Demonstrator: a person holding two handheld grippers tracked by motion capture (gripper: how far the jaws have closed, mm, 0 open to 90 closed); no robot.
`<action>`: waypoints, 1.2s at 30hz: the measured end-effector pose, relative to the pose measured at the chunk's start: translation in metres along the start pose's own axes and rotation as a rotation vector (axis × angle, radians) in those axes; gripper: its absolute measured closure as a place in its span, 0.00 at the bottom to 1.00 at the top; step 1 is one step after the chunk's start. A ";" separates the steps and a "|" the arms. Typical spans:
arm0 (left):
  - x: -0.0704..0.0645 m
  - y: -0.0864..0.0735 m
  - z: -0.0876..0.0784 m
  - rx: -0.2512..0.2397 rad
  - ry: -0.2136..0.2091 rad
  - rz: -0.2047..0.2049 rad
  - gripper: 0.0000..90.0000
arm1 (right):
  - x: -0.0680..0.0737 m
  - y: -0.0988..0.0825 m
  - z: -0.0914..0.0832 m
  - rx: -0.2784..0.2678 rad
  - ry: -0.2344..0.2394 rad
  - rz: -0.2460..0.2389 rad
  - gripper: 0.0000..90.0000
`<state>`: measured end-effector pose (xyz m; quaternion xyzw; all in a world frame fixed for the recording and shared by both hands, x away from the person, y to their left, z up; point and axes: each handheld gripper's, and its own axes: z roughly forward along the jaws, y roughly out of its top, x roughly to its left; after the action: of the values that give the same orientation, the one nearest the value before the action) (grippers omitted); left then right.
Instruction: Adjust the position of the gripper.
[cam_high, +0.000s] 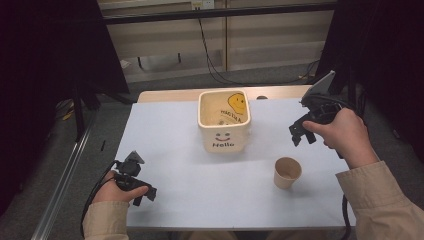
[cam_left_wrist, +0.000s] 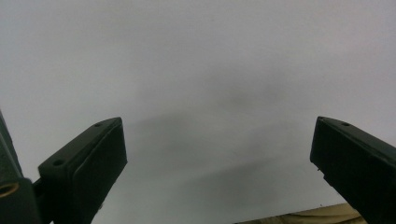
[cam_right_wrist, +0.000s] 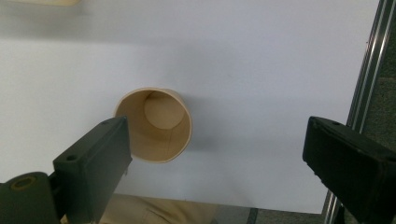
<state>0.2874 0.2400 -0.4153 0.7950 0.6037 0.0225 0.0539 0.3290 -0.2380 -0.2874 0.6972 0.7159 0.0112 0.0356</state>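
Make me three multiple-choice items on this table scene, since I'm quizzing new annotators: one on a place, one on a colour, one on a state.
1. Where does the paper cup stand?
A. inside the Hello container
B. on the table, nearer the right gripper
C. beside the left gripper

2. What colour is the smiley face inside the Hello container?
A. yellow
B. red
C. blue

3. How is the right gripper?
A. shut on the cup
B. shut and empty
C. open

Key: 1 B, the high view shows it on the person's right; 2 A, the face on the inner wall is yellow; 3 C, the right gripper view shows its jaws wide apart above the cup.
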 end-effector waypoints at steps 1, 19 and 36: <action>0.000 0.000 -0.001 0.004 -0.001 0.000 0.04 | 0.000 0.000 -0.002 -0.005 -0.003 -0.005 0.09; 0.001 0.000 -0.003 -0.001 -0.006 -0.002 0.04 | 0.030 0.004 -0.014 -0.015 0.011 -0.042 0.08; 0.002 -0.001 -0.005 -0.006 0.002 0.009 0.04 | 0.042 0.001 -0.010 -0.014 0.013 -0.086 0.08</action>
<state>0.2870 0.2422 -0.4109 0.7976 0.6001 0.0256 0.0555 0.3283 -0.1955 -0.2786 0.6654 0.7453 0.0193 0.0361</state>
